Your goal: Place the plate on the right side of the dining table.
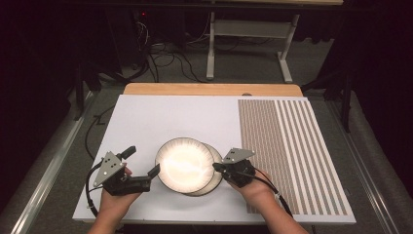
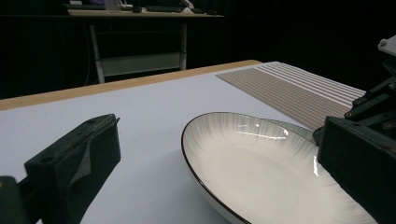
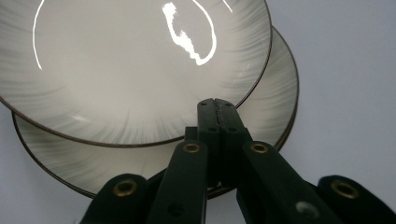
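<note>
High view: two plates sit stacked off-centre near the white board's point(image 1: 146, 117) front edge, top plate point(image 1: 184, 163) over bottom plate point(image 1: 215, 179). Right gripper point(image 1: 217, 168), jaws closed, touches the top rim; left gripper point(image 1: 143, 168) waits open. Stack apparently unaligned.

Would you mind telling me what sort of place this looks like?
Probably a lab or recording studio: dark surroundings, cables on the floor, a white board with a striped test pattern, and two stacked plates.
</note>
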`<state>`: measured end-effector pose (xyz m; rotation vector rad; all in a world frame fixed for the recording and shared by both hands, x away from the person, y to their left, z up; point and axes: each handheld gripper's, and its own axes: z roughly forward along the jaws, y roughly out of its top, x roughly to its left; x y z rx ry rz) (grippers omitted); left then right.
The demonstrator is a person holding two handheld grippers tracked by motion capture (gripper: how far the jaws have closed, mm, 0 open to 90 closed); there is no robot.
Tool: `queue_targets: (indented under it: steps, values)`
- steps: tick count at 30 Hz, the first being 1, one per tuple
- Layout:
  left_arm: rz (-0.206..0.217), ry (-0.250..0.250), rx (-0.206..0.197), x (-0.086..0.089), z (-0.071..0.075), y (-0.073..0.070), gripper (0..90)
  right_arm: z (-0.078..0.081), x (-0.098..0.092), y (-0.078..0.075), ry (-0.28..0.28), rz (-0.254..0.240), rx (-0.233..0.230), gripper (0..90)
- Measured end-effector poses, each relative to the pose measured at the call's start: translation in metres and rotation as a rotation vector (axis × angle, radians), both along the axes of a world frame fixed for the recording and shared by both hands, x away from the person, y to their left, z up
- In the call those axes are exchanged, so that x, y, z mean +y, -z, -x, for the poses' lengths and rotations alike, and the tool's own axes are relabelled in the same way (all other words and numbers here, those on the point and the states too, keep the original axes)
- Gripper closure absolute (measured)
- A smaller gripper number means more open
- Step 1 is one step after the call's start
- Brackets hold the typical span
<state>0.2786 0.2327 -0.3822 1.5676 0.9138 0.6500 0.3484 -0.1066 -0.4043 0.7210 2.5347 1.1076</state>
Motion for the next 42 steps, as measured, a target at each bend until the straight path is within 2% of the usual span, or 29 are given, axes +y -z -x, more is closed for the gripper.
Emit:
queue_targets:
  steps: [7, 12, 14, 15, 16, 19, 21, 23, 24, 27, 28, 29, 30, 31, 32, 33, 34, 35, 37, 38, 39, 40, 41, 42]
  values:
    - [0.0, -0.004, 0.009, 0.0, 0.0, 0.0, 0.3, 0.002, 0.01, 0.002, -0.03, 0.013, -0.007, 90.0]
    - [-0.001, -0.005, 0.063, -0.002, -0.005, 0.004, 0.3, 0.003, 0.013, 0.003, -0.032, 0.012, -0.002, 90.0]
    - [-0.008, -0.008, 0.073, -0.003, -0.006, 0.004, 0.3, 0.002, 0.015, 0.004, -0.038, 0.012, -0.001, 90.0]
    - [-0.021, -0.012, 0.097, -0.005, -0.008, 0.005, 0.2, 0.002, 0.015, 0.004, -0.04, 0.01, 0.0, 90.0]
    - [-0.021, -0.012, 0.097, -0.005, -0.008, 0.005, 0.3, 0.002, 0.016, 0.004, -0.043, 0.008, 0.001, 90.0]
    - [-0.019, -0.002, 0.15, -0.007, -0.014, 0.01, 0.2, 0.002, 0.017, 0.005, -0.047, 0.011, 0.002, 90.0]
    - [-0.034, 0.006, 0.186, -0.009, -0.017, 0.013, 0.2, 0.002, 0.018, 0.006, -0.046, 0.01, 0.005, 90.0]
    - [-0.034, 0.012, 0.23, -0.01, -0.021, 0.016, 0.3, 0.002, 0.018, 0.006, -0.046, 0.01, 0.004, 90.0]
    - [-0.035, 0.017, 0.264, -0.012, -0.024, 0.018, 0.2, 0.001, 0.018, 0.006, -0.047, 0.012, 0.002, 90.0]
    - [-0.036, 0.029, 0.313, -0.016, -0.027, 0.021, 0.5, 0.002, 0.018, 0.006, -0.047, 0.011, 0.0, 90.0]
    - [-0.036, 0.029, 0.313, -0.016, -0.027, 0.021, 0.7, 0.002, 0.018, 0.006, -0.047, 0.011, 0.0, 90.0]
    - [-0.039, 0.039, 0.355, -0.018, -0.03, 0.023, 0.7, 0.002, 0.018, 0.006, -0.045, 0.012, 0.001, 90.0]
    - [-0.039, 0.039, 0.355, -0.018, -0.03, 0.023, 0.7, 0.002, 0.018, 0.006, -0.043, 0.013, 0.001, 90.0]
    - [-0.039, 0.047, 0.39, -0.02, -0.032, 0.025, 0.7, 0.002, 0.019, 0.006, -0.04, 0.013, -0.002, 90.0]
    - [-0.039, 0.047, 0.39, -0.02, -0.032, 0.025, 0.7, 0.002, 0.019, 0.006, -0.04, 0.018, -0.004, 90.0]
    - [-0.048, 0.054, 0.42, -0.022, -0.033, 0.027, 0.7, 0.002, 0.019, 0.006, -0.043, 0.015, -0.009, 90.0]
    - [-0.048, 0.054, 0.42, -0.022, -0.033, 0.027, 0.8, 0.002, 0.019, 0.006, -0.043, 0.015, -0.009, 90.0]
    - [-0.034, 0.059, 0.451, -0.024, -0.035, 0.028, 0.8, 0.002, 0.019, 0.006, -0.044, 0.016, -0.008, 90.0]
    - [-0.009, 0.075, 0.486, -0.026, -0.037, 0.03, 2.3, 0.002, 0.019, 0.006, -0.043, 0.017, -0.008, 90.0]
    - [-0.009, 0.075, 0.486, -0.026, -0.037, 0.03, 3.5, 0.002, 0.019, 0.006, -0.043, 0.017, -0.008, 90.0]
    - [-0.004, 0.077, 0.513, -0.027, -0.037, 0.031, 4.9, 0.002, 0.019, 0.006, -0.042, 0.017, -0.009, 90.0]
    - [-0.004, 0.077, 0.513, -0.027, -0.037, 0.031, 7.3, 0.002, 0.019, 0.006, -0.042, 0.017, -0.009, 90.0]
    - [-0.007, 0.072, 0.547, -0.027, -0.038, 0.03, 9.5, 0.002, 0.019, 0.006, -0.046, 0.019, -0.019, 90.0]
    - [0.005, 0.071, 0.56, -0.026, -0.039, 0.029, 10.8, 0.002, 0.019, 0.006, -0.046, 0.023, -0.019, 90.0]
